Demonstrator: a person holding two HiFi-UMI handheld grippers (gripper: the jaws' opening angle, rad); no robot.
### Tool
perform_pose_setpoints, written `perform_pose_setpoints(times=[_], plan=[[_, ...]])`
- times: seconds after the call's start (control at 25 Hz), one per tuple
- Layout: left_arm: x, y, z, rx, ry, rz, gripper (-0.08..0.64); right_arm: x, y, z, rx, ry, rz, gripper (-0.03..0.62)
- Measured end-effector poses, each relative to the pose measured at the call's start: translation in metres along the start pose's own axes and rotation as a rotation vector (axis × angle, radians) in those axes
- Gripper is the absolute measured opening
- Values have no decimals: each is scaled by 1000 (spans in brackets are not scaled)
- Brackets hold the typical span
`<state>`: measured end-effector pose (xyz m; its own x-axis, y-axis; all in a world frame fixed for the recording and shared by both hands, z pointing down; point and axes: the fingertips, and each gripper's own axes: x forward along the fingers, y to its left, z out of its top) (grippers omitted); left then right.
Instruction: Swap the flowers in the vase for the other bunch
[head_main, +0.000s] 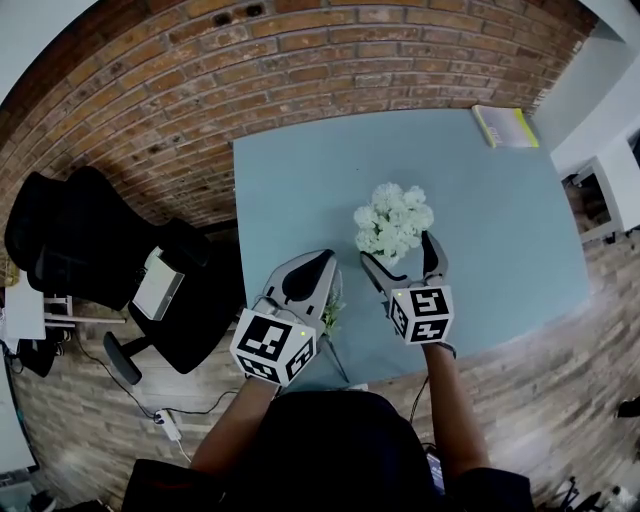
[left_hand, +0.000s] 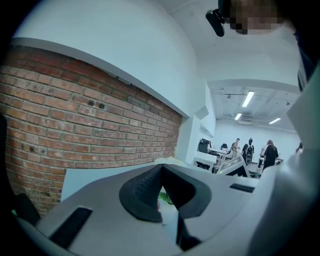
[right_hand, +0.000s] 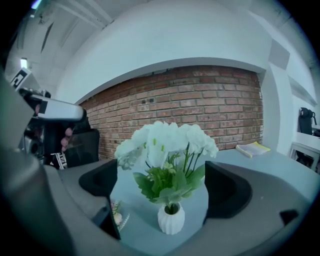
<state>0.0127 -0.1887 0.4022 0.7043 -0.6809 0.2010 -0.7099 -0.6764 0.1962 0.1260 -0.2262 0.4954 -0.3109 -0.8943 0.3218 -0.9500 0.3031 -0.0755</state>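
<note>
A pale blue surface (head_main: 300, 170) stands against a brick wall (head_main: 300, 50), and the person leans over its near edge with a gripper in each hand.

Nearest, the left gripper (head_main: 322, 262) is over the near edge, left of the middle. Its jaws are closed, tips touching, with nothing pinched at the tips. In the left gripper view (left_hand: 160, 169), only a sliver of green and white shows through the slot behind the tips, too small to make out.

Just beside this gripper, on its right, the other bunch (head_main: 331, 308) lies flat on the surface at the near edge. It is a small spray of green with a pinkish bloom, and it shows low in the right gripper view (right_hand: 117, 218). Whether the left gripper touches it cannot be told.

The right gripper (head_main: 398, 248) is held to the right of the left one, with its jaws spread wide. The ribbed white vase (right_hand: 171, 219) stands upright between the jaw tips in the right gripper view and just ahead of them. Neither pad touches it.

The white flowers (head_main: 395, 222) are in the vase, their heads and green leaves rising above the jaws, near the middle of the surface.

Farther off, a book (head_main: 505, 126) lies at the far right corner. A black office chair (head_main: 90, 235) stands on the floor off the left edge.
</note>
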Motion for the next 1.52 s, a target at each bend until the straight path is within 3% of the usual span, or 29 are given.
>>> perform_pose_setpoints(times=[1.36,1.52], plan=[[22,22,-12,-32,35,32,2,38,-19,3,-16,18,24,511],[21,23,-12,-34,35,35,2,38,-18,4,-36,22,17,478]])
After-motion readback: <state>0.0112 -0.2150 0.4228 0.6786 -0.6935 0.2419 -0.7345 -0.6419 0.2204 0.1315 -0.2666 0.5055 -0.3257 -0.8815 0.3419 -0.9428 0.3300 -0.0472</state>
